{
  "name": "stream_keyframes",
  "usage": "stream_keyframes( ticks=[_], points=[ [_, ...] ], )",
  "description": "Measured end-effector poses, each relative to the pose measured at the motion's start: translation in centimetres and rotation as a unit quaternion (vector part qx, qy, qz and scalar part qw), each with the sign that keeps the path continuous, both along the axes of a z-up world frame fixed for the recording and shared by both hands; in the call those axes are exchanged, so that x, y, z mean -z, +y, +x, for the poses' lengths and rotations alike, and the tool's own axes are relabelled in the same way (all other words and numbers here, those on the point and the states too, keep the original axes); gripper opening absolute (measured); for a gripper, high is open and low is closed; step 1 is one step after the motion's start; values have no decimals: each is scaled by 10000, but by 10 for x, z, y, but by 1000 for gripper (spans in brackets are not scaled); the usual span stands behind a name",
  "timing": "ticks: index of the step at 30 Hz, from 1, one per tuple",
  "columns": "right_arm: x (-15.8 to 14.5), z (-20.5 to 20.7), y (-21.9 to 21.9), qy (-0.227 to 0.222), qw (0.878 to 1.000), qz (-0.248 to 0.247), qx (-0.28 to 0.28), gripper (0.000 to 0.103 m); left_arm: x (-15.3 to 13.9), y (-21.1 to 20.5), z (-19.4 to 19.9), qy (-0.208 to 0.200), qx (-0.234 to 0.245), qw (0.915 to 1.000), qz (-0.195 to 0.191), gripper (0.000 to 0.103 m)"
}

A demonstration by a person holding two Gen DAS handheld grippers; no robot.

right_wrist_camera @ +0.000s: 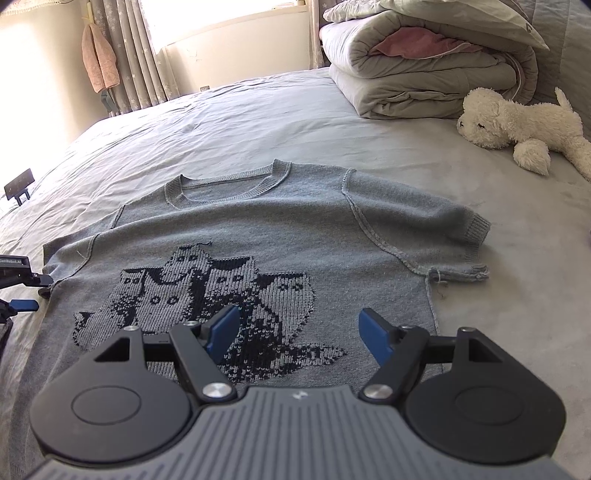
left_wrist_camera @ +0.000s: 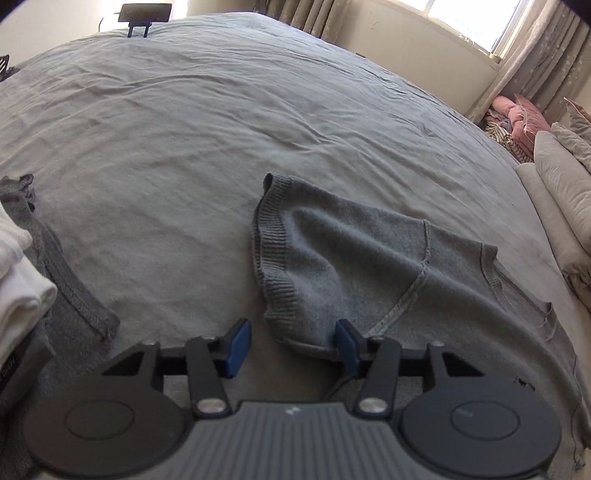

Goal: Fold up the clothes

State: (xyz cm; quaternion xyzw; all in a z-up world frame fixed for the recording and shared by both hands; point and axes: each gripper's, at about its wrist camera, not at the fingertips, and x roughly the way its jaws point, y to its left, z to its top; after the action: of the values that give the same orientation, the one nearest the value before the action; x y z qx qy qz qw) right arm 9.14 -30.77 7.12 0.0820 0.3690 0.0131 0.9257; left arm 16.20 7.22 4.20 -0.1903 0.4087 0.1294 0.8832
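Observation:
A grey short-sleeved knit sweater (right_wrist_camera: pixel 258 236) with a dark cat pattern lies spread flat on the bed, collar away from me. My right gripper (right_wrist_camera: pixel 299 332) is open and empty, hovering over the lower part of the pattern. In the left wrist view the sweater's left sleeve (left_wrist_camera: pixel 332 258) lies in front of my left gripper (left_wrist_camera: pixel 291 345), which is open with the sleeve's cuff edge between its blue pads, nothing clamped. The left gripper also shows at the left edge of the right wrist view (right_wrist_camera: pixel 22 295), beside that sleeve.
The bed sheet (left_wrist_camera: pixel 221 129) is grey and wrinkled. A folded duvet (right_wrist_camera: pixel 424 70) and a white plush dog (right_wrist_camera: pixel 517 125) lie at the bed's head. Folded white and grey clothes (left_wrist_camera: pixel 22 273) sit at my left. A small dark stand (left_wrist_camera: pixel 144 16) sits at the far edge.

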Motion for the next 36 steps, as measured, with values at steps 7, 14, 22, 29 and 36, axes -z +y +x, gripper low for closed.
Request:
stream_keyframes(
  ticks=[7,14,22,29,36],
  points=[
    [-7,-7,-16,-51,9997,146,168,75,-6,30,-2,-150,99,9998,76,7],
    [-6,-9,-28,-2,9992,234,324,75,-19,33,-32,-168,296,9994,62,44],
    [-10,-25,-49,8,9981,340,522,75,-13,-4,-144,63,1126,9928,-400,46],
    [-10,-64,-76,231,9970,370,641,75,-4,-35,-218,-163,1760,9842,-103,46],
    [3,-117,-94,522,9965,546,362,75,1,-40,-241,-339,2012,9789,-115,36]
  ],
)
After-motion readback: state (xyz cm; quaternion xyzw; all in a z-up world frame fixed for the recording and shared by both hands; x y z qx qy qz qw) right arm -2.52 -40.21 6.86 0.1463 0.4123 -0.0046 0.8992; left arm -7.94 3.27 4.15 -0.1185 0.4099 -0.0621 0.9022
